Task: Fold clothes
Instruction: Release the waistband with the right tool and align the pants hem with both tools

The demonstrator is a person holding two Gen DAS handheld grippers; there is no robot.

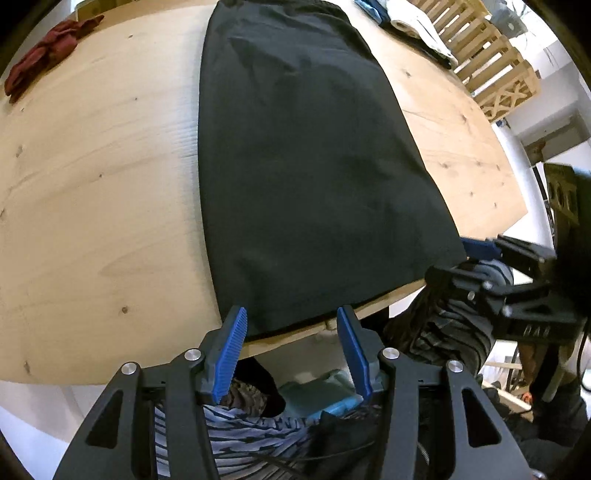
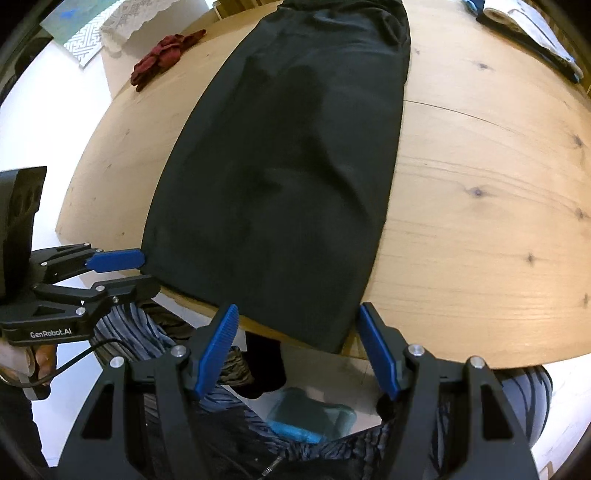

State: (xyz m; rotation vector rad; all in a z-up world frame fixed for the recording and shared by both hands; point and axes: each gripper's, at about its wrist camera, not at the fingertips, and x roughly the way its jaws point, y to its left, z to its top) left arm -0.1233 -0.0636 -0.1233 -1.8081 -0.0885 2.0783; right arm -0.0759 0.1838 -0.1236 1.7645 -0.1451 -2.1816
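A long black garment (image 1: 295, 166) lies flat on the wooden table (image 1: 92, 203), folded into a narrow strip running from the near edge to the far side; it also shows in the right wrist view (image 2: 288, 177). My left gripper (image 1: 291, 321) is open at the near left corner of the garment's hem, holding nothing. My right gripper (image 2: 297, 317) is open at the near right corner of the hem, holding nothing. Each gripper shows in the other's view, the right one (image 1: 476, 254) and the left one (image 2: 122, 269), both with jaws apart at the table edge.
A crumpled dark red cloth (image 1: 44, 55) lies at the far left of the table, also in the right wrist view (image 2: 162, 55). Other clothes (image 1: 417, 26) lie at the far right. Wooden lattice crates (image 1: 491, 62) stand beyond. The person's striped trousers (image 1: 240, 432) are below.
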